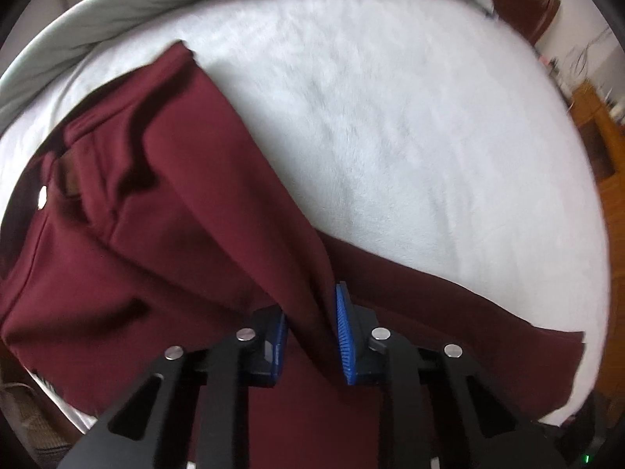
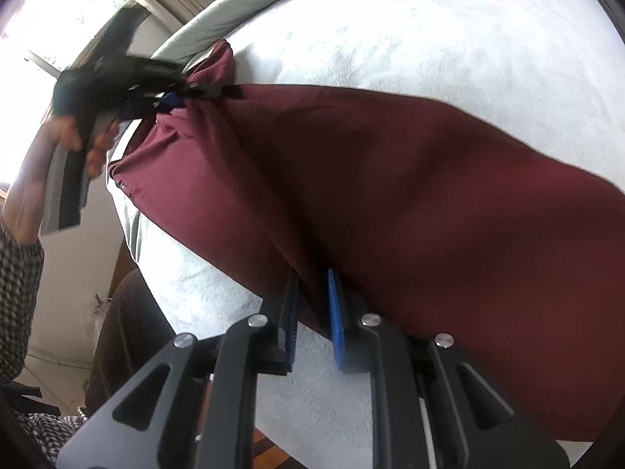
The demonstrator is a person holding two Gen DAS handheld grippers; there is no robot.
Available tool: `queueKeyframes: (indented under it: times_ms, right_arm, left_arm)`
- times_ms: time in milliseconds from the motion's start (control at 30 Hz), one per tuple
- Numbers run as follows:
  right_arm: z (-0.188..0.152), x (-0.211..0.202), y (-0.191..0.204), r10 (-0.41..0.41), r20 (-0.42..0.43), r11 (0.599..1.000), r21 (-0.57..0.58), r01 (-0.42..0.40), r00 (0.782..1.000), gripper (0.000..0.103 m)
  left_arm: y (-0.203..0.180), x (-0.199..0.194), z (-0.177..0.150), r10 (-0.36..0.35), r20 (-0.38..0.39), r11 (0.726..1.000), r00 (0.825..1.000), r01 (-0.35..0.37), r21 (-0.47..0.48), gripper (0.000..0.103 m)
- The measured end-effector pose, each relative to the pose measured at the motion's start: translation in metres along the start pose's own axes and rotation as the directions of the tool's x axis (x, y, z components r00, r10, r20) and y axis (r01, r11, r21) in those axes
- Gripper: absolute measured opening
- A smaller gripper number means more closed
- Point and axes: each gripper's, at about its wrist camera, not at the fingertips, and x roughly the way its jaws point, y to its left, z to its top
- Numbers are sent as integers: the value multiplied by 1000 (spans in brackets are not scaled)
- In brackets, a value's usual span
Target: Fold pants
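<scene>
The maroon pants (image 1: pixel 164 203) lie on the white bed (image 1: pixel 410 136), filling the left and lower frame. The left gripper (image 1: pixel 310 336) pinches a fold of cloth between its blue pads (image 1: pixel 345 340). In the right view, the right gripper (image 2: pixel 312 320) clamps the pants' lower edge at bottom center.
</scene>
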Motion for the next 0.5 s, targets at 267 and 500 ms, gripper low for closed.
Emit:
queueKeyframes:
  times_ms: [267,500]
  right_arm:
    - [-9,-8,9,-12,-31,999,-49,10,999,14]
    - [-17,2,16,-59,-71,995,-87,52,996,15]
  left_arm:
    - [32,-45,-84,-27,133,999,991,32,-38,19]
    - [46,-9,-107,-11,148,1000,989,14,-16,24]
